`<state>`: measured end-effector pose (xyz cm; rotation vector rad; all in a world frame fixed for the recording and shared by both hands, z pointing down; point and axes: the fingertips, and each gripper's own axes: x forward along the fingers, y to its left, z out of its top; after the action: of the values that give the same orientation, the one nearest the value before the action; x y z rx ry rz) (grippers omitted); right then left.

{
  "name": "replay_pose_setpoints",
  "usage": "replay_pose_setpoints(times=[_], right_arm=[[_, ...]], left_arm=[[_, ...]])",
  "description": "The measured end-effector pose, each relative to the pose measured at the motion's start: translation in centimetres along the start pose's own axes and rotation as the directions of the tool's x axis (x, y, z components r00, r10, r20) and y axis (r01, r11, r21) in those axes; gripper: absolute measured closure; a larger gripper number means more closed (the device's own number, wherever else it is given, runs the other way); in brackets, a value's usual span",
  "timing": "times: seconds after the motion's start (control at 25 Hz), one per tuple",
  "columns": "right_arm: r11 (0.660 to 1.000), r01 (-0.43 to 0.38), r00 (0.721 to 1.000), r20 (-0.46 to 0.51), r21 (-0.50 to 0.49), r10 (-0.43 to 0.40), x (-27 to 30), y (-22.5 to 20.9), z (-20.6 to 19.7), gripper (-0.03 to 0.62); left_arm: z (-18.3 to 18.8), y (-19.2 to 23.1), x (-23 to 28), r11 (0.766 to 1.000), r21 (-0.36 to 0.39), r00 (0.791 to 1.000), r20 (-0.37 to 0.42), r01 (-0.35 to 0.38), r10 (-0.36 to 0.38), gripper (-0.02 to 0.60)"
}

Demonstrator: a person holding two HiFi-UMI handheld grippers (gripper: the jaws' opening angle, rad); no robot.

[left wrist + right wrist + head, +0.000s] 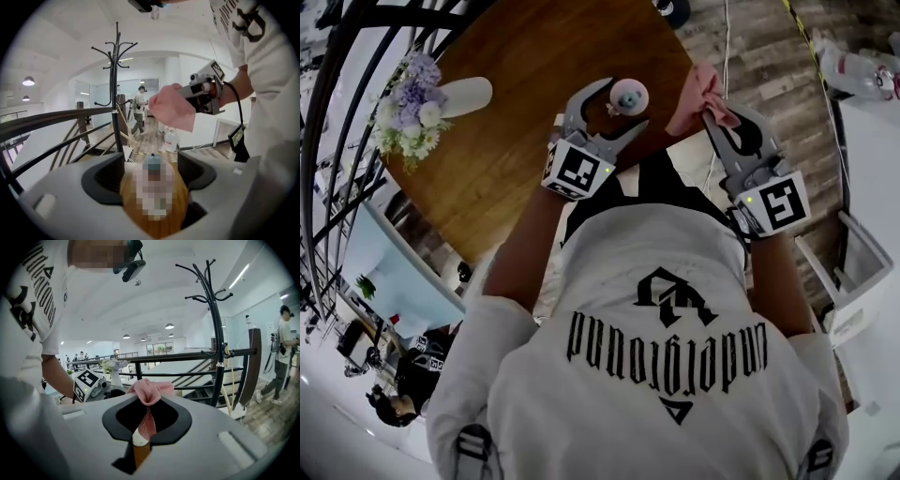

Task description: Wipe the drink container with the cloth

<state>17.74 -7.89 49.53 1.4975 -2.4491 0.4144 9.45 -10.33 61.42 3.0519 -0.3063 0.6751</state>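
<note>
Head view: drink container (629,95), small and teal-capped, stands upright on the round wooden table (516,141) close to its near edge, right of centre. Left tool (625,106) has its jaws wide apart, one on each side of the container, pads not pressing it; the left gripper view shows a gap on both sides. Right tool (713,111) is clamped shut on the pink cloth (698,89), held in the air over the table's right edge, near the container but apart from it. White vase of flowers (467,96) sits well apart toward the left edge. Judgement: step in hand is steadying the container. Close the left tool gently on the body so it neither tips nor squashes, then bring the cloth's loose bunch, not the tool tips, against side and cap.
</note>
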Motion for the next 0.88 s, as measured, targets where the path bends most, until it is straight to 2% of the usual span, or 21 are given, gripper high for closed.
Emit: replay_pose_setpoints(times=[0.08, 0.2, 0.36, 0.52, 0.88], right_arm=[[1.0, -0.001, 1.0, -0.014, 0.014, 0.001, 0.0, -0.4, -1.0, 0.568], [1.0, -0.007, 0.999, -0.031, 0.02, 0.007, 0.2, -0.9, -2.2, 0.568], [1.0, -0.009, 1.0, 0.002, 0.01, 0.009, 0.4, -1.2, -2.4, 0.568], [0.999, -0.024, 0.999, -0.039, 0.03, 0.026, 0.3, -0.7, -3.4, 0.568], [0.999, -0.042, 0.999, -0.029, 0.029, 0.043, 0.7, -0.8, -3.4, 0.568]], left_arm=[[-1.3, 0.1, 0.7, 1.0, -0.01, 1.0, -0.016, -0.006, 0.006, 0.196], [-1.5, 0.0, 1.8, 1.0, -0.019, 1.0, 0.02, 0.017, -0.017, 0.187], [-1.8, -0.9, 2.8, 0.999, -0.021, 0.998, 0.032, 0.05, -0.05, 0.187], [-2.6, -0.7, 3.1, 0.999, -0.026, 1.0, 0.018, 0.021, -0.02, 0.187], [-3.1, -0.2, 3.6, 0.999, -0.047, 0.999, 0.035, -0.005, 0.006, 0.196]])
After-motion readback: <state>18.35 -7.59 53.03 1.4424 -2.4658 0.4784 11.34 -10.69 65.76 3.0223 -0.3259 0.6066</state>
